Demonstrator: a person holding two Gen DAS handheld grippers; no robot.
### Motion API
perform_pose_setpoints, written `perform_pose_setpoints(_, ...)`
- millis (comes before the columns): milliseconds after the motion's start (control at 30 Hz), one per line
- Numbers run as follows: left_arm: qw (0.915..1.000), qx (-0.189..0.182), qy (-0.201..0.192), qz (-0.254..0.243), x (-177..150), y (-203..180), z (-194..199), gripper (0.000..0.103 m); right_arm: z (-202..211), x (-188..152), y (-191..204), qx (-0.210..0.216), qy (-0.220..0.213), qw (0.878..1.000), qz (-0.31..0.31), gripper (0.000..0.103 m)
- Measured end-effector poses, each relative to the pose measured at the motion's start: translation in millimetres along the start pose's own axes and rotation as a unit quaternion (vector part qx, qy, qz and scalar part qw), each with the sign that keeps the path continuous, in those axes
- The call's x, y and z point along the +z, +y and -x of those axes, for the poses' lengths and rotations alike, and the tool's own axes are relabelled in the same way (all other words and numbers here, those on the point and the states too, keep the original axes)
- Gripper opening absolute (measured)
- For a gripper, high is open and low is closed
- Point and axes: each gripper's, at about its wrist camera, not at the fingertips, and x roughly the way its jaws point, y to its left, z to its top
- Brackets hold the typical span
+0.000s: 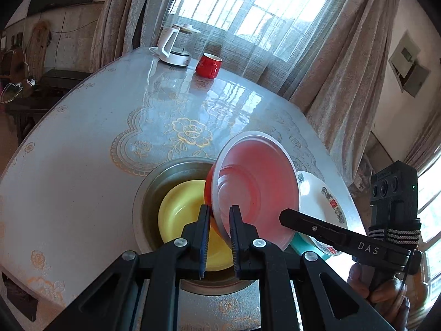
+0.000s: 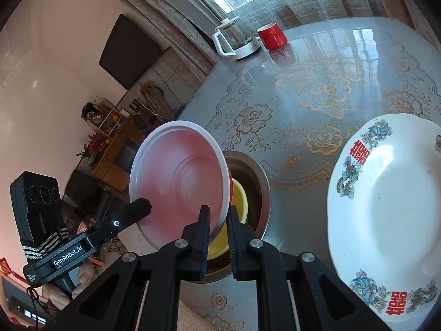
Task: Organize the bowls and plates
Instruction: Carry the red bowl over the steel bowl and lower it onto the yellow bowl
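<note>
A red bowl (image 1: 256, 182) with a pale inside and white rim hangs tilted above a metal basin (image 1: 154, 176). A yellow plate (image 1: 179, 215) lies in that basin. My left gripper (image 1: 219, 212) is shut on the bowl's near rim. My right gripper (image 1: 286, 216) comes in from the right and pinches the rim on the other side. In the right wrist view the bowl (image 2: 179, 182) has its rim clamped in my right gripper (image 2: 219, 212), while the left gripper (image 2: 140, 205) holds its lower left edge. The basin (image 2: 259, 176) and yellow plate (image 2: 239, 201) sit behind the bowl.
A white plate with red and green decoration (image 2: 386, 215) lies to the right of the basin, over something teal (image 1: 300, 242). A red mug (image 1: 208, 66) and a white kettle (image 1: 176, 47) stand at the table's far end by the window. The floral tablecloth (image 1: 82, 165) runs to the table's left edge.
</note>
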Motion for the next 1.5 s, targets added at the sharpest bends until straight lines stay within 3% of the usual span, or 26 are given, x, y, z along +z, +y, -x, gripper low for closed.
perform_pose_setpoints(567, 0.9990, 0.023, 0.027, 0.028, -18, 24, -17, 0.013, -24, -17, 5, -0.020, 0.037, 0.999, 0.007, 0.020)
perform_pose_setpoints(833, 0.9986, 0.042, 0.027, 0.018, -20, 26, -22, 0.014, -26, -20, 5, -0.035, 0.036, 0.999, 0.015, 0.020)
perform_pose_setpoints(1200, 0.9947, 0.102, 0.010, -0.010, -19, 23, -21, 0.014, -27, -18, 8, -0.075, 0.029, 0.996, 0.039, 0.020)
perform_pose_setpoints(1500, 0.9934, 0.110, 0.018, -0.029, -24, 19, -35, 0.014, -36, -19, 20, -0.105, 0.032, 0.990, 0.091, 0.020)
